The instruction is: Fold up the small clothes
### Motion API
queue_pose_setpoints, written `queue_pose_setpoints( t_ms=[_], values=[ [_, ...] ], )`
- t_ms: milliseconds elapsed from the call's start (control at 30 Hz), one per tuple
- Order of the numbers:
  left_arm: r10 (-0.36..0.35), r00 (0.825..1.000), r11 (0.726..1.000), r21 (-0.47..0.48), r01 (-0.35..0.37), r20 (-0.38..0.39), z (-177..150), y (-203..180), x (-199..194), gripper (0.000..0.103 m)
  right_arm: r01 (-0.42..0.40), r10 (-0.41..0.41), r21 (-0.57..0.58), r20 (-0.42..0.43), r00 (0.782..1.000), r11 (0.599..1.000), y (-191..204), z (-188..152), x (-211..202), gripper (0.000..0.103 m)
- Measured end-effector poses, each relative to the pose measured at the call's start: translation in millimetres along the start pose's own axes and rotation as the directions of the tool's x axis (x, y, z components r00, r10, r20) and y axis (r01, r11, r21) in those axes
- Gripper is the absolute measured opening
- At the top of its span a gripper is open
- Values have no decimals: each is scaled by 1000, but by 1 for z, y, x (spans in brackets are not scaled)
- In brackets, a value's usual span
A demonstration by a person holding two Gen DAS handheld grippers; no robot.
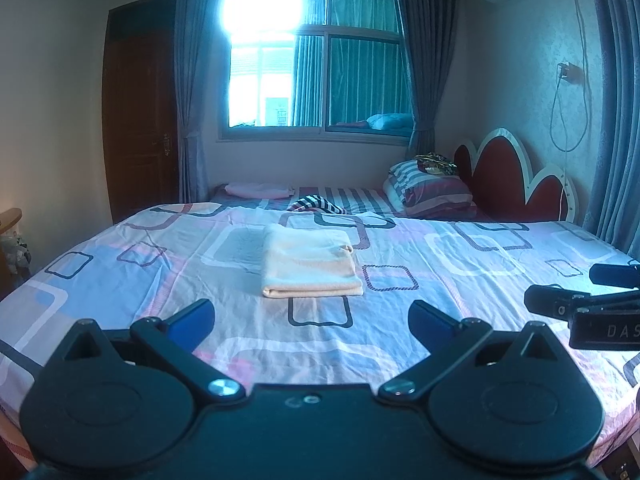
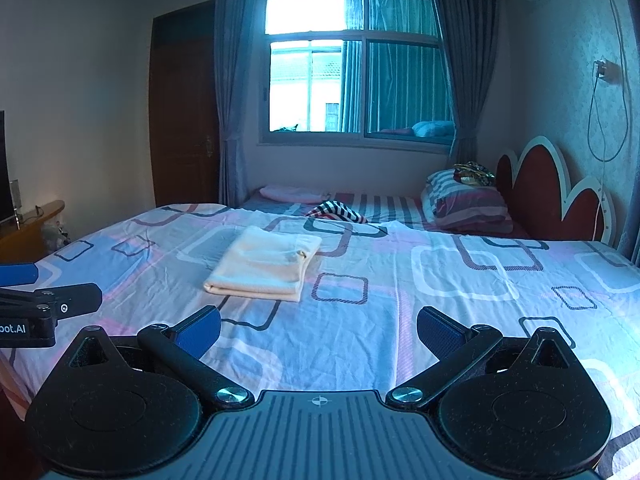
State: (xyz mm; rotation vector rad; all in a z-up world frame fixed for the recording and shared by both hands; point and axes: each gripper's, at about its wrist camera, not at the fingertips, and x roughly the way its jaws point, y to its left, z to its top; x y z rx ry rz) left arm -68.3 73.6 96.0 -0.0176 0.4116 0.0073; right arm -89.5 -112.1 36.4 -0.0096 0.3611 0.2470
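A cream cloth (image 1: 310, 266) lies folded into a neat rectangle on the patterned bedsheet (image 1: 460, 280), a little beyond my left gripper (image 1: 311, 320). That gripper is open, its blue pads wide apart over bare sheet. The right wrist view shows the same folded cloth (image 2: 264, 266) ahead and to the left of my right gripper (image 2: 319, 330), also open and holding nothing. Each gripper shows at the other view's edge: the right gripper (image 1: 588, 304) at the far right, the left gripper (image 2: 40, 300) at the far left.
Striped pillows (image 1: 432, 192) and a red headboard (image 1: 508, 176) stand at the back right. A black-and-white striped garment (image 1: 318, 204) and a pink cloth (image 1: 258, 190) lie on the far bed part. A wooden door (image 1: 140, 120) and a curtained window (image 1: 312, 60) are behind.
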Motion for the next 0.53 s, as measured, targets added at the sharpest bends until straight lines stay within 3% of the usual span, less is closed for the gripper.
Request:
queue_pose_setpoints(
  t_ms=[533],
  values=[
    [9,1000,1000,-10,-9,6,-1,9,0,102,-10,10,-9,0,1000,1000,0,0,-1,103]
  ],
)
